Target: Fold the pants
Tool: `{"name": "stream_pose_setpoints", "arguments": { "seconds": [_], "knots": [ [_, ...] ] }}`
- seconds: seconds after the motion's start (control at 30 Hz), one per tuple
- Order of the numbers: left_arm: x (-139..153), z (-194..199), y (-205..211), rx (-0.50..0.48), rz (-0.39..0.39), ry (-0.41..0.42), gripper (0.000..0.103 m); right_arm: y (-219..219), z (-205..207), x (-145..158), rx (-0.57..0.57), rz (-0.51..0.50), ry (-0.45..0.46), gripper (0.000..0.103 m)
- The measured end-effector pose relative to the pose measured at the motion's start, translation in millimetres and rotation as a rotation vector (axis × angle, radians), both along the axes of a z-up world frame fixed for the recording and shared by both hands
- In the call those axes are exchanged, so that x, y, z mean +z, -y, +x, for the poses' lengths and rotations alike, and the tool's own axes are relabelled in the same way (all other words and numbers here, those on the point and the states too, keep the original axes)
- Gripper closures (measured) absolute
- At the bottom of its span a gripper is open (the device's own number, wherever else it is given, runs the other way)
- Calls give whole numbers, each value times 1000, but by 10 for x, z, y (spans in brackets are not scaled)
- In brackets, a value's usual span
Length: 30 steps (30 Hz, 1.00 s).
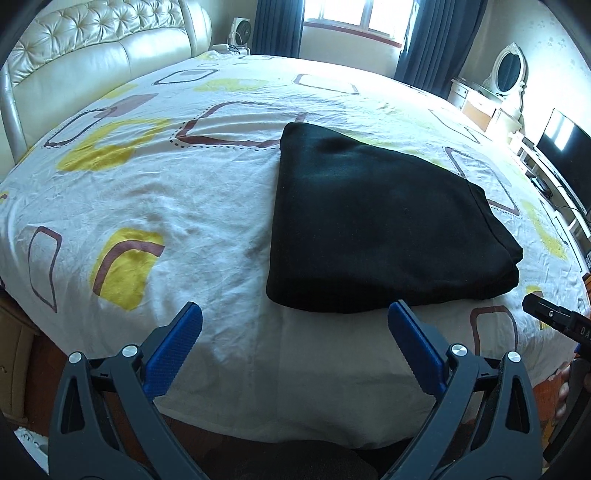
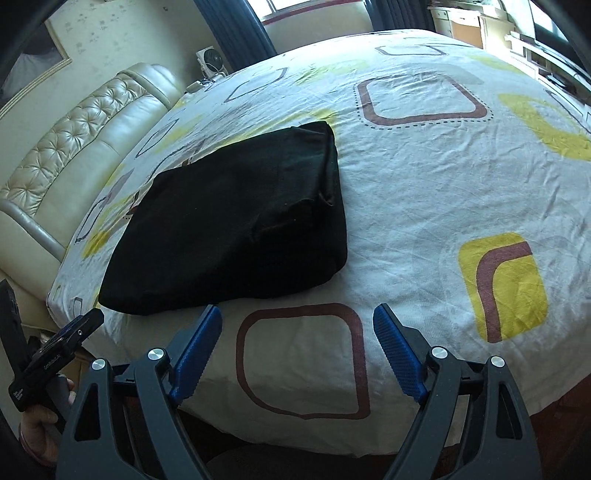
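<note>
The black pants lie folded into a compact stack on the patterned bed sheet, near the bed's front edge. In the right wrist view the pants sit left of centre. My left gripper is open and empty, hovering at the front edge just short of the pants' near left corner. My right gripper is open and empty, to the right of the pants' near edge. The right gripper's tip shows in the left wrist view; the left gripper shows in the right wrist view.
A cream tufted headboard runs along the bed's left side. A fan and curtained window are at the far end. A dresser with oval mirror and a TV stand at right. Bare sheet spreads right of the pants.
</note>
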State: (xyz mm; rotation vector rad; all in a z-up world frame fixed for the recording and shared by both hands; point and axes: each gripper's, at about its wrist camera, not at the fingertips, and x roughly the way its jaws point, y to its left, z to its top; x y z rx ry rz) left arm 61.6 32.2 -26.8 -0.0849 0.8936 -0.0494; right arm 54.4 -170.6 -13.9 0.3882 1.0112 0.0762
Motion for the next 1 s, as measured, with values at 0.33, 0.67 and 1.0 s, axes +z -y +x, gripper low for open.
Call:
{"name": "stream_pose_setpoints", "arguments": {
  "seconds": [0.33, 0.67, 1.0],
  "knots": [
    [-41, -93, 155, -51, 28, 23, 3, -251, 1, -24, 51, -80, 41, 20],
    [-63, -104, 225, -53, -3, 10, 3, -325, 4, -114, 58, -102, 38, 20],
    [-46, -115, 217, -37, 17, 21, 3, -340, -10, -122, 55, -102, 34, 20]
  ]
}}
